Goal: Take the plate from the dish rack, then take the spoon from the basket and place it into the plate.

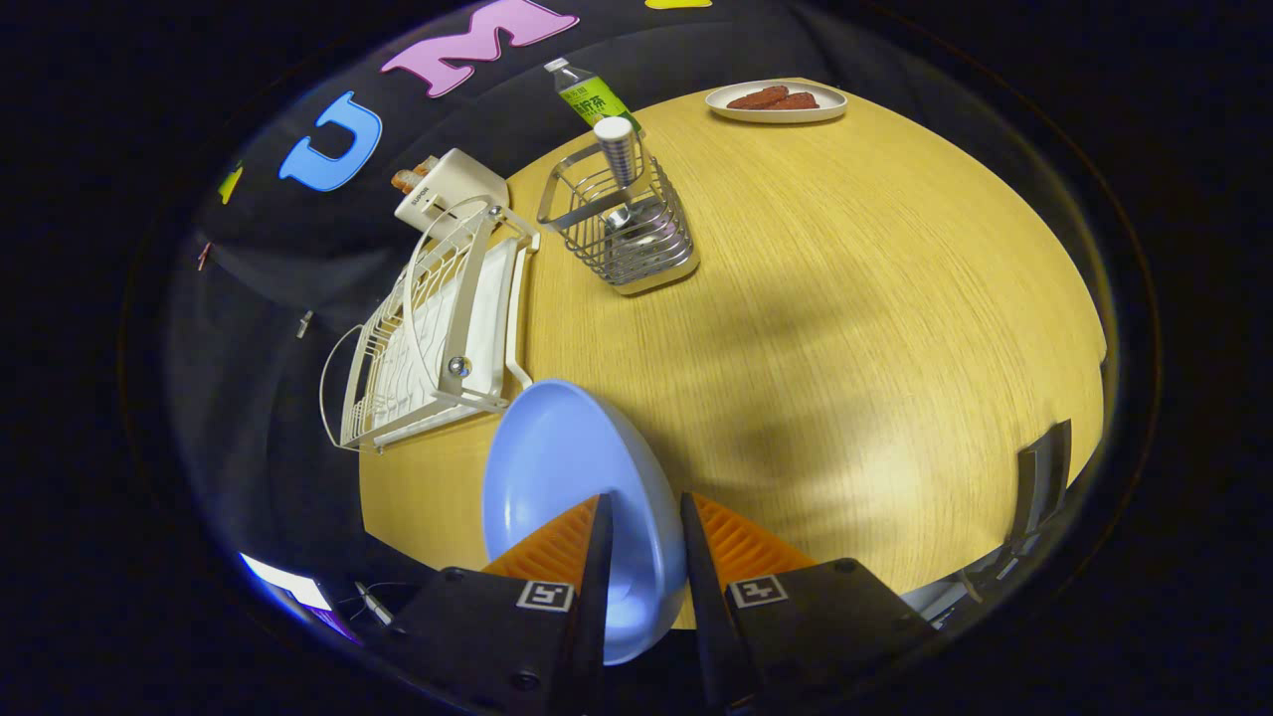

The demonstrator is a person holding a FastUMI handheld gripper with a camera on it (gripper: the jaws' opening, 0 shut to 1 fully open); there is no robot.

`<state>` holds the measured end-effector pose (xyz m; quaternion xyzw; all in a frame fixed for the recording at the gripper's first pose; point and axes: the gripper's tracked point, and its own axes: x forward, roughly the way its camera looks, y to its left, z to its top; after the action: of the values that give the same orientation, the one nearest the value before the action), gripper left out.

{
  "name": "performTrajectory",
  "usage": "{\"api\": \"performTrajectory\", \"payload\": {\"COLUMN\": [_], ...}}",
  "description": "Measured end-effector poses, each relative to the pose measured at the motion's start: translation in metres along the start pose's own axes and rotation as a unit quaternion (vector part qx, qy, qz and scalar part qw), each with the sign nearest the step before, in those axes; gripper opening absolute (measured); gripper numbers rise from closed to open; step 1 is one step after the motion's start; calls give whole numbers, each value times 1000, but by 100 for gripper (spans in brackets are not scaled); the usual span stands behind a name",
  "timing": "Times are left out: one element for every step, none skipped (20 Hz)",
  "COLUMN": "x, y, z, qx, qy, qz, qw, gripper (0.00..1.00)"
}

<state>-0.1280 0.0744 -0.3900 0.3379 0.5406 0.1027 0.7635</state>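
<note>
The fingers are clamped on the rim of a pale blue plate, one finger on its hollow face and the other behind its back, so the plate stands on edge between them and reaches out ahead and a little to their left. Its far edge sits close to the near corner of a white wire dish rack, which lies ahead and to the left of the fingers at the edge of the wooden worktop. Farther ahead, beyond the plate, stands a metal wire basket with a spoon upright in it, the handle sticking up above the basket's rim. Just behind the basket a bottle with a green label stands at the far edge of the worktop. Beside the rack's far end sits a small white box-like thing; I cannot tell what it is. Well beyond the fingers and to the right, a white plate holds some brown food.
</note>
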Motion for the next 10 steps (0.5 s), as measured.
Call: {"api": "performTrajectory", "payload": {"x": [-1, -3, -6, -10, -16, -22, -31, -37, -44, -50], "y": [-3, -5, -9, -12, -14, -15, -14, -11, -8, -5], "z": [3, 8, 11, 20, 29, 40, 52, 66, 79, 93], "qx": [1, -1, -7, -22, -41, -63, -83, -100, -115, -130], "qy": [-4, -10, -17, -31, -48, -65, -85, -105, -122, -139], "qz": [-4, -9, -19, -30, -42, -52, -60, -66, -72, -78], "qw": [1000, 1000, 1000, 999, 997, 995, 991, 987, 983, 979], "gripper": [46, 54, 56, 59, 59, 59, 59, 59, 59, 59]}}
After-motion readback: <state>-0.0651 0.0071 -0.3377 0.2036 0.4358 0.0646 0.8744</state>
